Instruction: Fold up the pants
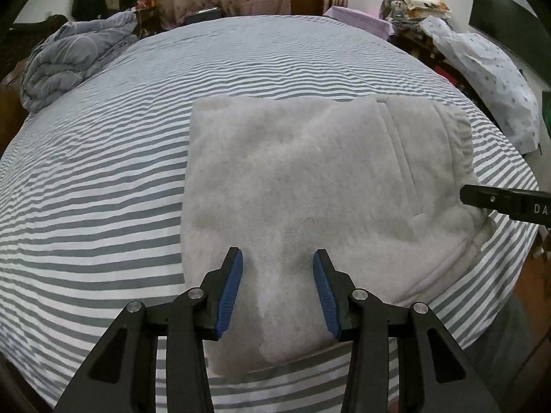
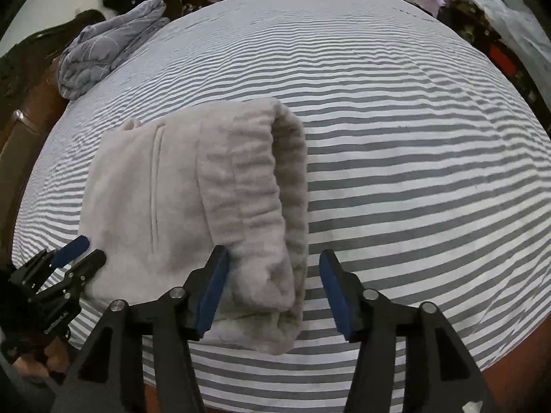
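Observation:
Light grey fleece pants [image 1: 310, 186] lie folded into a thick rectangle on the striped bed [image 1: 103, 172]. Their ribbed waistband [image 2: 255, 186] forms the right edge in the right wrist view. My left gripper [image 1: 278, 261] is open and empty, its blue pads just above the near edge of the pants. My right gripper [image 2: 273, 261] is open and empty, straddling the near corner of the waistband. The right gripper's finger also shows at the right edge of the left wrist view [image 1: 496, 201]. The left gripper shows at lower left of the right wrist view [image 2: 69, 258].
A crumpled grey quilt [image 1: 69, 58] lies at the bed's far left corner. A lilac pillow [image 1: 361, 20] and a dotted white bundle [image 1: 489, 79] sit past the far right edge. A wooden bed frame [image 2: 20, 144] runs along the left side.

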Demonstrator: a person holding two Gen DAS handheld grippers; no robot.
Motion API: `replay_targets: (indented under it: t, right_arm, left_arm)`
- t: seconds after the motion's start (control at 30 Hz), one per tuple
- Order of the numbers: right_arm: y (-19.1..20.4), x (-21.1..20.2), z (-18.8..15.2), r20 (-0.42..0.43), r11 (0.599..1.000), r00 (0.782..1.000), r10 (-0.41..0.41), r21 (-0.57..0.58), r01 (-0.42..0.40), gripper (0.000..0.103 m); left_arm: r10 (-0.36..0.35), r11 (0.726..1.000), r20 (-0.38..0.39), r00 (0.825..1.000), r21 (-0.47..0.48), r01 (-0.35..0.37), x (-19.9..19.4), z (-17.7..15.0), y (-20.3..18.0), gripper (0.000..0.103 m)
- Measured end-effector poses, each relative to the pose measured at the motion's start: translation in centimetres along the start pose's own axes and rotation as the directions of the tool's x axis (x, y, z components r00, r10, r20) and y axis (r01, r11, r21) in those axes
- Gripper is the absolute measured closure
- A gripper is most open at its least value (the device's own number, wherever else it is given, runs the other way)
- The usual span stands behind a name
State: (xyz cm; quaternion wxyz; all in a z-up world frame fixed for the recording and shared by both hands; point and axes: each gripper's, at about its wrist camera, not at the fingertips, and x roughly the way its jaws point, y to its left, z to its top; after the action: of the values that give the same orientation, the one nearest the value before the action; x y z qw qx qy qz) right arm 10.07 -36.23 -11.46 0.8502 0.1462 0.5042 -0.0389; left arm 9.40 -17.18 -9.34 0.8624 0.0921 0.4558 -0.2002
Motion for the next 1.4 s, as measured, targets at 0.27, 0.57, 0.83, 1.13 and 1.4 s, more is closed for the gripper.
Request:
replay_targets:
  t: [0.27, 0.57, 0.83, 1.13, 1.4]
  right_arm:
    - [-0.6, -0.4, -0.2, 0.003, 0.999, 1.000, 0.015, 0.048, -0.015, 0.041]
    - [-0.5, -0.7, -0.2, -0.009, 0.999, 1.000, 0.012, 0.045, -0.011, 0.036]
    - [-1.3, 0.1, 0.4, -0.042, 0.997, 0.998, 0.043, 0.058, -0.041, 0.029]
    - [-2.9, 0.8, 0.7, -0.067, 0.990, 0.992, 0.111, 0.089, -0.105, 0.025]
    - [-4.0, 1.3, 0.8, -0.075, 0.985, 0.985, 0.158, 0.085, -0.152, 0.022]
  left_arm:
    - [0.059, 0.997, -0.002, 0.998, -0.047, -0.059, -1.7, 0.4, 0.6, 0.058]
    - [0.049, 0.994, -0.009, 0.999, -0.094, -0.049, -2.7, 0.8, 2.0, 0.054]
    - [-0.016, 0.973, -0.026, 1.000, -0.230, 0.009, -2.5, 1.2, 5.3, 0.047]
    - [-0.088, 0.928, -0.052, 0.995, -0.366, 0.063, -0.6, 1.7, 9.1, 0.046]
    - [-0.198, 0.905, -0.077, 0.977, -0.397, 0.152, 1.3, 1.5, 9.4, 0.045]
